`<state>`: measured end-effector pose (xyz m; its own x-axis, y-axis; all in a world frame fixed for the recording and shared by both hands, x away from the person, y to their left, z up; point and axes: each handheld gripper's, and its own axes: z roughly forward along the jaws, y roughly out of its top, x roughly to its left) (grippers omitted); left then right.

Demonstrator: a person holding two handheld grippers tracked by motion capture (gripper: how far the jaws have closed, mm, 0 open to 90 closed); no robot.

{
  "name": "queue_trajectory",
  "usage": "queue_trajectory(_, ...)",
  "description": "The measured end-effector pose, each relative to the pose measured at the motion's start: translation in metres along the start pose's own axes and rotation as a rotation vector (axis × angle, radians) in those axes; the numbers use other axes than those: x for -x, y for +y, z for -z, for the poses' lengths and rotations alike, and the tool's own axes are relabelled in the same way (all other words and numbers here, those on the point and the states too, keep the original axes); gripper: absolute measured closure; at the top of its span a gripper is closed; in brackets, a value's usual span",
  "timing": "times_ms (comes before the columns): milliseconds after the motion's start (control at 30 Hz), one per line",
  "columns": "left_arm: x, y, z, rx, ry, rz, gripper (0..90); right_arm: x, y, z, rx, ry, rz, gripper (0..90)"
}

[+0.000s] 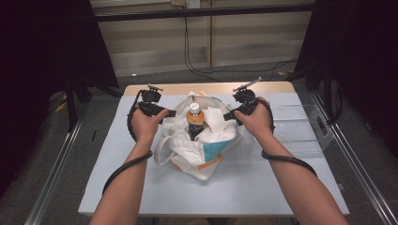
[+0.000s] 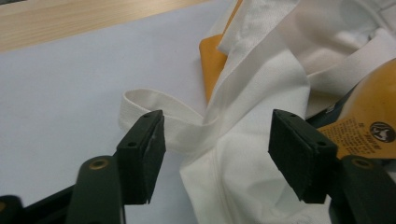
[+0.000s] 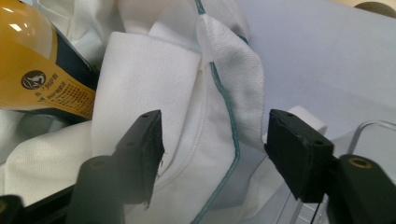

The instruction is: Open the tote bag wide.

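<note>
A white cloth tote bag [image 1: 206, 150] with orange and teal patches lies crumpled at the table's middle. An orange drink bottle [image 1: 195, 122] with a white cap stands inside it. My left gripper [image 1: 170, 113] is open at the bag's left rim. In the left gripper view the jaws straddle the white cloth [image 2: 243, 154] and a strap loop [image 2: 140, 105], with the bottle [image 2: 373, 116] at right. My right gripper [image 1: 227, 116] is open at the bag's right rim. Its jaws straddle a teal-stitched fold [image 3: 219, 116]; the bottle [image 3: 32, 70] shows at left.
The pale blue table cover [image 1: 244, 183] has free room in front of and beside the bag. A clear plastic tray [image 1: 300, 126] lies at the right, close to my right hand. Wooden table edge [image 1: 211, 87] runs along the back. Metal rails flank the table.
</note>
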<state>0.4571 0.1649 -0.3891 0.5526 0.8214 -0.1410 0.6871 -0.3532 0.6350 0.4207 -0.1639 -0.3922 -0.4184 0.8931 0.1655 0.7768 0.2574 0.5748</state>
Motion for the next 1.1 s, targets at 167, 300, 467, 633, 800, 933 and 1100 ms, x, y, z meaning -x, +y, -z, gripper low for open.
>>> queue_trajectory(167, -0.001, -0.003, 0.007, 0.000, -0.008, 0.004, 31.6, -0.004, 0.002, 0.005, -0.001, 0.000, 0.003, 28.8)
queue_trajectory(300, -0.002, -0.005, 0.014, 0.013, -0.014, 0.008, 28.7, -0.006, 0.003, 0.007, 0.004, 0.004, 0.016, 25.9)
queue_trajectory(467, -0.004, -0.006, 0.021, 0.017, -0.008, 0.002, 24.7, -0.009, 0.004, 0.009, 0.007, 0.002, 0.030, 22.3)
queue_trajectory(633, -0.006, -0.009, 0.026, 0.023, -0.003, 0.006, 20.1, -0.011, 0.005, 0.013, 0.018, 0.004, 0.041, 19.3)
queue_trajectory(800, -0.008, -0.013, 0.029, 0.017, 0.002, 0.015, 15.1, -0.013, 0.004, 0.015, 0.020, 0.006, 0.053, 19.2)
queue_trajectory(933, -0.007, -0.015, 0.031, 0.019, 0.004, 0.019, 14.1, -0.014, 0.004, 0.017, 0.018, 0.012, 0.062, 18.9)
queue_trajectory(1100, -0.008, -0.017, 0.034, 0.015, -0.015, 0.013, 12.7, -0.014, 0.006, 0.020, 0.016, 0.016, 0.066, 18.5)
